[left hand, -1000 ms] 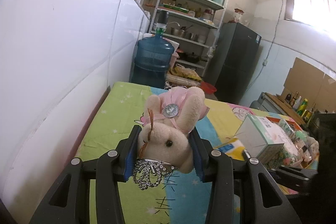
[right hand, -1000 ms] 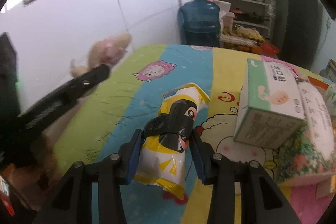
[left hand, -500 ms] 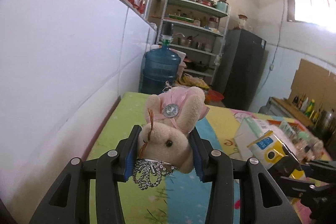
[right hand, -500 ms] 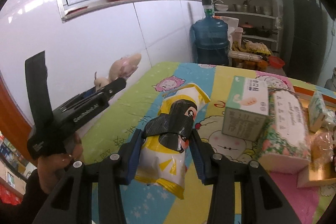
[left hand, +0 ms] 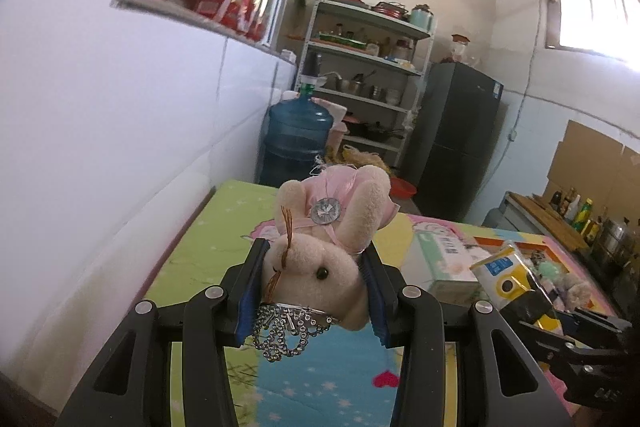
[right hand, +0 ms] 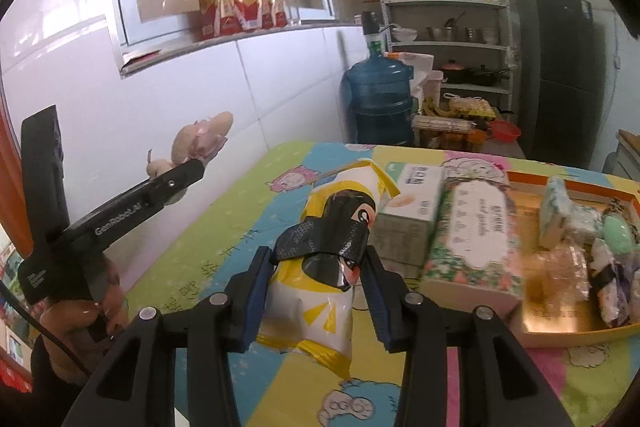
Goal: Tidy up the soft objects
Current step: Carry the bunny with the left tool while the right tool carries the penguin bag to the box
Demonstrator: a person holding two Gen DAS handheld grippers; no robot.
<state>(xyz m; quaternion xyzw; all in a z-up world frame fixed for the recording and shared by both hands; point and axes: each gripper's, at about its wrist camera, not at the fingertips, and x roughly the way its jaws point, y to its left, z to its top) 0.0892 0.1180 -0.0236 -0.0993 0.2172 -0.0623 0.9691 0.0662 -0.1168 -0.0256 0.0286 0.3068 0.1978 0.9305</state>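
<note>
My left tongs point(left hand: 314, 291) hold a pink plush rabbit point(left hand: 324, 243), and both blue pads press into its soft head, so the lower part of the toy is hidden between the fingers and I cannot see its legs. A small silver bead chain point(left hand: 286, 331) hangs from it just under the pads, and its round metal button faces up, away from me. My right tongs point(right hand: 316, 291) hold a yellow and white snack bag point(right hand: 332, 267) with a penguin picture; the pads squeeze its middle, and its lower end hangs below them, above the colourful cloth of the counter point(right hand: 224, 227). A dark strip lies across the bag, and I cannot tell what it is. In the right wrist view the left tongs point(right hand: 192, 167) are far to the left of my right tongs, raised near the white wall, with the rabbit point(right hand: 200, 141) only partly seen and blurred. Ahead and to the right of the bag, a green and white tissue box point(right hand: 412, 195) and a floral tissue pack point(right hand: 476, 223) lie on the counter. Beyond them is an orange-rimmed tray point(right hand: 560, 335) with small soft things, too blurred to name, and its right edge is cut off.
</note>
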